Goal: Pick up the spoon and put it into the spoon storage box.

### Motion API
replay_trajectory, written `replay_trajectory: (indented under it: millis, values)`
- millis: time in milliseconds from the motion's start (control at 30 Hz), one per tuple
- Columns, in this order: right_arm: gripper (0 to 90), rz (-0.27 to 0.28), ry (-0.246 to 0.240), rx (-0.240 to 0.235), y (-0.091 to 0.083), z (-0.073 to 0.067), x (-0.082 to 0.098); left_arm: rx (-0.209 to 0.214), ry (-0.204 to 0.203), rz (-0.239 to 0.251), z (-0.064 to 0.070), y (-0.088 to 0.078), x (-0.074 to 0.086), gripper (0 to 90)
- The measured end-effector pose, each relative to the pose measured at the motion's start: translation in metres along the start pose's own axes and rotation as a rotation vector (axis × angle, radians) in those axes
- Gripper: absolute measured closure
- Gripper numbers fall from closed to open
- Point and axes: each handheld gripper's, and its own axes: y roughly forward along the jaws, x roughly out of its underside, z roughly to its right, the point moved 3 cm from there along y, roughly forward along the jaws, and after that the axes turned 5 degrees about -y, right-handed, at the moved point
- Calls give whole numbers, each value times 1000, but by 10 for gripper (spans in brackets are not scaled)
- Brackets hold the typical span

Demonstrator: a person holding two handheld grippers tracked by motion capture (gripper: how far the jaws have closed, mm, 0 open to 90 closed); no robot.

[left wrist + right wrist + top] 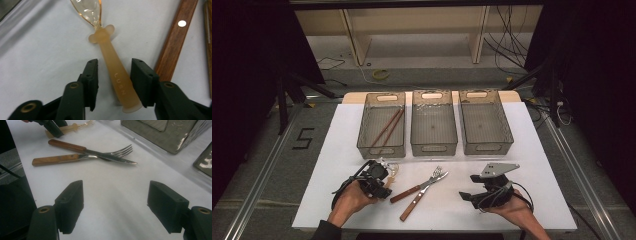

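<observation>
High view: white table with three grey bins; chopsticks in the left bin, middle bin and right bin without contents. Left gripper near the table's front left, directly over the amber spoon; fork and knife crossed just to its right; right gripper resting farther right, well apart from the spoon (left hand clearly the nearer).

Left gripper view: spoon lying flat between the jaws, handle end nearest the camera, bowl pointing away toward the bins; long axis roughly along the gripper's own line, tilted slightly. Left gripper partly open, jaws bracketing the handle, right pad at or very near it, left pad still apart; no firm hold yet. Wooden knife handle just beside.

Right gripper view: right gripper wide open, nothing between the jaws, bare table below; fork and knife ahead, spoon beyond.
</observation>
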Motion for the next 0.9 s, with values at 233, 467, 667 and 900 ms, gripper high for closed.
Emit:
replay_trajectory:
  millis: [233,467,667,900]
  values:
    - [302,0,-1,1,0,0,0,11,5,-6,1,0,-1,672]
    - [303,-3,-3,1,0,0,0,21,20,3,0,-1,0,746]
    - [302,1,1,2,-1,0,0,32,25,28,-2,-3,-1,752]
    - [302,3,3,3,-1,1,0,66,21,95,-6,-19,-5,752]
